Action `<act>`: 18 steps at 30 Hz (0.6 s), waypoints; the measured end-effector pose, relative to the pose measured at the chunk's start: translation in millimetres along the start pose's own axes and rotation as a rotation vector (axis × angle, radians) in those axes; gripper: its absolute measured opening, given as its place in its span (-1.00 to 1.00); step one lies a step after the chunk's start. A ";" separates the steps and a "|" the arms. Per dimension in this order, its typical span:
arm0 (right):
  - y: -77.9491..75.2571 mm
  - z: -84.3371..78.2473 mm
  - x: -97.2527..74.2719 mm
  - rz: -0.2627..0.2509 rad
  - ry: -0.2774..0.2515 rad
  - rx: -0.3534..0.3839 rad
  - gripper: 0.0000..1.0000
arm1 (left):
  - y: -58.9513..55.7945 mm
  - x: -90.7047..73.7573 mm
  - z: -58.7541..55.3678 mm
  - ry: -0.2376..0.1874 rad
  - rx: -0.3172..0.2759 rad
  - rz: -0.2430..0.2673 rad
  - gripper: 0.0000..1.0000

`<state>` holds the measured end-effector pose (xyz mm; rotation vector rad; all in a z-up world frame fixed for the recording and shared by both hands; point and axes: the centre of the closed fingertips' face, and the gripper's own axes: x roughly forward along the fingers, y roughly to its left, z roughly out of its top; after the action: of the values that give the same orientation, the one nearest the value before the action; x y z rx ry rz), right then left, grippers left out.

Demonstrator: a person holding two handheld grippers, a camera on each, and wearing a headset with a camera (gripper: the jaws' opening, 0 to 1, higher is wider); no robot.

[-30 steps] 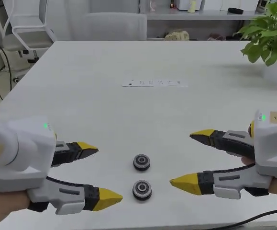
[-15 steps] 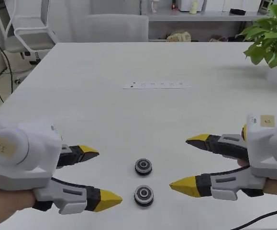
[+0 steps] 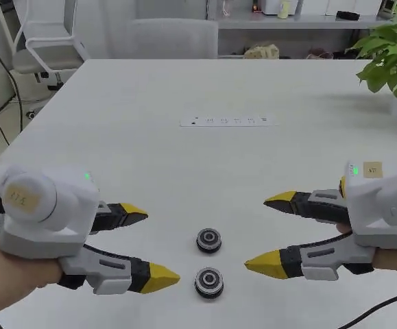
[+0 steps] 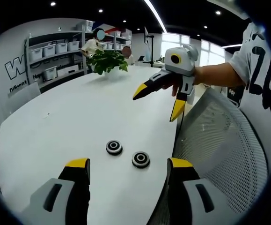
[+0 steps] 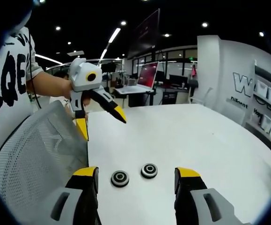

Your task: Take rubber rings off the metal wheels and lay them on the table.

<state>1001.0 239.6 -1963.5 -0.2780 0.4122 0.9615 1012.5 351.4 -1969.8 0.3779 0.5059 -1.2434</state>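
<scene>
The green leafy plant [image 3: 392, 55] is cut off by the head view's right edge. The white office chair [image 3: 40, 60] is cut off by the top edge. The print on the flat white strip [image 3: 229, 121] at mid-table is too small to read. The white-bodied right gripper [image 3: 256, 232] runs past the right edge, so its rear housing is only partly in frame.

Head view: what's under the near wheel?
The near wheel lies flat on the bare white table, with its black rubber ring around its rim. Nothing sticks out from beneath it. The patch of table directly under it is covered by the wheel itself.
</scene>
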 end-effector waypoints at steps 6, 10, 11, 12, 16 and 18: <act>1.0 -5.5 3.5 0.015 0.011 -0.006 0.29 | -1.1 5.9 -4.7 0.010 -0.007 -0.012 0.29; 3.1 -9.2 6.0 0.025 0.017 -0.009 0.30 | -3.0 9.5 -7.3 0.015 -0.008 -0.022 0.29; 3.5 -9.9 6.7 0.027 0.019 -0.009 0.30 | -3.1 10.2 -8.0 0.016 -0.009 -0.025 0.29; 4.1 -10.9 7.6 0.030 0.021 -0.009 0.29 | -3.4 11.3 -9.0 0.019 -0.010 -0.028 0.29; 4.4 -13.8 9.3 0.034 0.027 -0.012 0.30 | -3.3 14.6 -12.2 0.028 -0.008 -0.038 0.28; 4.2 -15.2 10.0 0.035 0.028 -0.008 0.30 | -4.4 16.4 -13.7 0.037 -0.003 -0.046 0.28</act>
<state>999.3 243.1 -1981.8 -0.2930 0.4402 0.9944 1010.0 344.4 -1990.3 0.3897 0.5506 -1.2815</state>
